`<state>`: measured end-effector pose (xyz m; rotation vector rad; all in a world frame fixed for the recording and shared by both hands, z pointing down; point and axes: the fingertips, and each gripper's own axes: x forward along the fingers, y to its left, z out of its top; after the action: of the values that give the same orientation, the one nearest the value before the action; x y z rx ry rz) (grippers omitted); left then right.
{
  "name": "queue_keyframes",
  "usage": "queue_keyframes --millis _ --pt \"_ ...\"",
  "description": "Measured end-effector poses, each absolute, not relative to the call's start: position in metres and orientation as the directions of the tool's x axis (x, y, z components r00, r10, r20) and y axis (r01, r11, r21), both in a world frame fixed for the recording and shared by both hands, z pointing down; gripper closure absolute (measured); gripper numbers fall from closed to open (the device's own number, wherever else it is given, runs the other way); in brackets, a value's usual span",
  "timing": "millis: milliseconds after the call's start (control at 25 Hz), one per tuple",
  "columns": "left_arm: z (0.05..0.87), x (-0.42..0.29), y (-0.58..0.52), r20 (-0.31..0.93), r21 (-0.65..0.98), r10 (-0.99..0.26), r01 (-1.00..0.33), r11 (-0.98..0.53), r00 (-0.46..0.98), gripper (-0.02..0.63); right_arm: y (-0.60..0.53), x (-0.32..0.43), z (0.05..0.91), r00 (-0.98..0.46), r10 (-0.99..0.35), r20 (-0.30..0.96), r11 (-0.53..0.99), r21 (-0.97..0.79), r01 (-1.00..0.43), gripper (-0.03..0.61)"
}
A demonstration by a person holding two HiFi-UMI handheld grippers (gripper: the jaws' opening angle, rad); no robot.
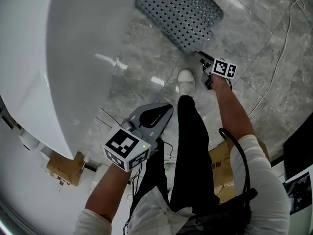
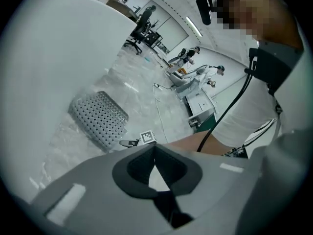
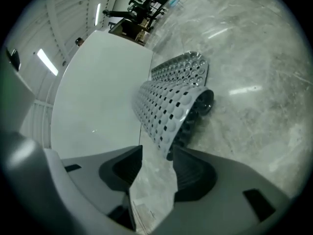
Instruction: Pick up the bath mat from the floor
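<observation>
The grey perforated bath mat (image 1: 181, 11) lies on the marble floor beside the tub; it also shows in the left gripper view (image 2: 98, 119). In the right gripper view the mat (image 3: 171, 97) has its near edge curled up off the floor, showing suction cups underneath. My right gripper (image 1: 198, 54) is at that near edge. Its jaws (image 3: 157, 153) stand open, with the mat's corner at their mouth against the right-hand jaw. My left gripper (image 1: 167, 107) is held back above the floor by the person's leg. Its jaws (image 2: 155, 147) are shut on nothing.
A white bathtub (image 1: 73, 58) fills the left side, close to the mat. The person's white shoe (image 1: 186, 81) and black trouser leg (image 1: 190, 146) stand just behind the mat. A white cable (image 1: 281, 53) runs over the floor at right. A cardboard box (image 1: 66, 168) sits lower left.
</observation>
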<state>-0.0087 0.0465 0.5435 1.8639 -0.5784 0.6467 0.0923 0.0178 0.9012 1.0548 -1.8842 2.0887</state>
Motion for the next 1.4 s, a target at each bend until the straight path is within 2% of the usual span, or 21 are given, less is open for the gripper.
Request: queue_keyframes --millis 520,560,600,640,720,1120,1400 --pt "0.583 -0.025 0.046 0.676 0.665 -0.088 -0.658 -0.353 0.731 0.607 -0.039 0.055 0.938 -0.767 -0.454 0.454 -0.234 -0.891 -0.389 0.406" --pt "0.584 -0.026 0.046 0.677 0.665 -0.090 -0.659 -0.351 0.731 0.607 -0.043 0.053 0.937 -0.761 -0.458 0.459 -0.237 -0.889 -0.393 0.442" --pt "0.583 -0.027 0.045 0.676 0.665 -0.093 -0.659 -0.350 0.731 0.607 -0.046 0.052 0.935 -0.758 -0.462 0.460 -0.237 -0.888 -0.394 0.507" --pt "0.582 -0.028 0.044 0.675 0.666 -0.095 -0.659 -0.350 0.732 0.607 -0.048 0.051 0.930 -0.758 -0.468 0.454 -0.233 -0.891 -0.390 0.547" --pt "0.577 -0.027 0.043 0.670 0.667 -0.099 -0.656 -0.354 0.736 0.607 -0.050 0.050 0.918 -0.763 -0.485 0.427 -0.223 -0.904 -0.365 0.555" --pt "0.512 -0.008 0.033 0.629 0.666 -0.134 -0.619 -0.416 0.766 0.607 -0.080 0.051 0.828 -0.775 -0.506 0.378 -0.155 -0.924 -0.349 0.563" --pt "0.455 0.000 0.026 0.598 0.650 -0.182 -0.606 -0.458 0.780 0.607 -0.092 0.061 0.763 -0.781 -0.468 0.414 -0.109 -0.904 -0.414 0.563"
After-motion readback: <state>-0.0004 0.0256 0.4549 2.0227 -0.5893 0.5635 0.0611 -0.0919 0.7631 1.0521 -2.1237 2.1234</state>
